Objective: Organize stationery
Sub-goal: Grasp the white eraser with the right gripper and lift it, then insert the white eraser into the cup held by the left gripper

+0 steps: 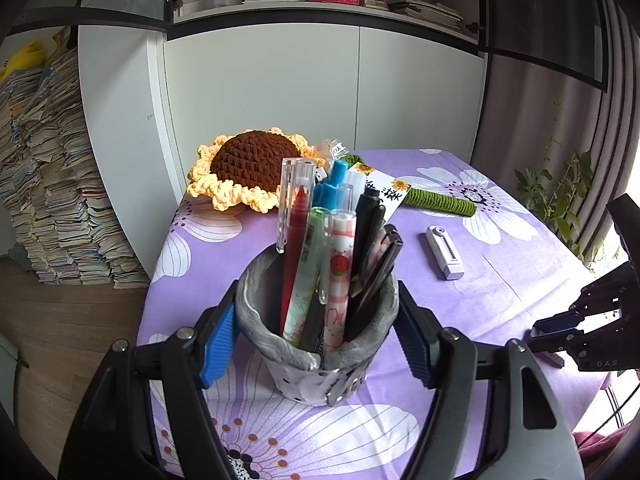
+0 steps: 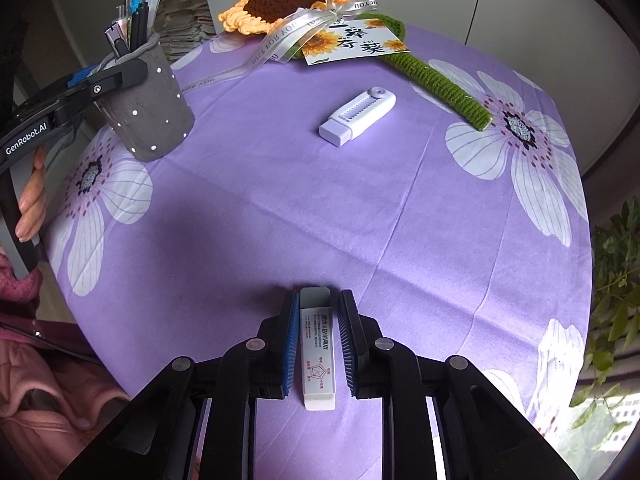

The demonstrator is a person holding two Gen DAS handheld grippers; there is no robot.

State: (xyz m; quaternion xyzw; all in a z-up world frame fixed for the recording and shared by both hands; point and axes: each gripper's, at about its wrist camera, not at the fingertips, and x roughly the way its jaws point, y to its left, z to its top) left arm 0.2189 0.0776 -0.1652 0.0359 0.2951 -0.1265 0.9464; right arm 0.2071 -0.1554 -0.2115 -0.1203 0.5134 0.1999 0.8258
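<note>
— So, what has the left gripper (image 1: 316, 332) got?

— Its jaws are closed on the grey pen cup (image 1: 316, 344), one blue pad pressed to each side of the rim. The cup stands on the purple flowered tabletop (image 2: 280, 208) and is crammed with pens (image 1: 320, 248): a red one, a blue-capped one, some black, one with a strawberry print.

— And the right gripper (image 2: 320, 344)?

— Pointing steeply down at the tabletop, jaws nearly together, with a white eraser (image 2: 318, 356) in a printed sleeve lying lengthwise between them. The left pad sits right against the eraser's side; on the right I can see a thin gap, so the pads aren't squeezing it from both sides. The eraser lies flat on the cloth.

— Anything else loose?

— A white correction tape (image 2: 358, 116) lies well ahead of the right jaws, out in the middle of the cloth, and to the right of the cup as seen past the left jaws. Beyond it lies a crocheted sunflower (image 2: 288, 4) with a green stem, a ribbon and a card tied on.

— Whose hand is that?

— A person's fingers (image 2: 34, 196) wrap the left gripper's handle, a pink sleeve (image 2: 24, 284) below
</note>
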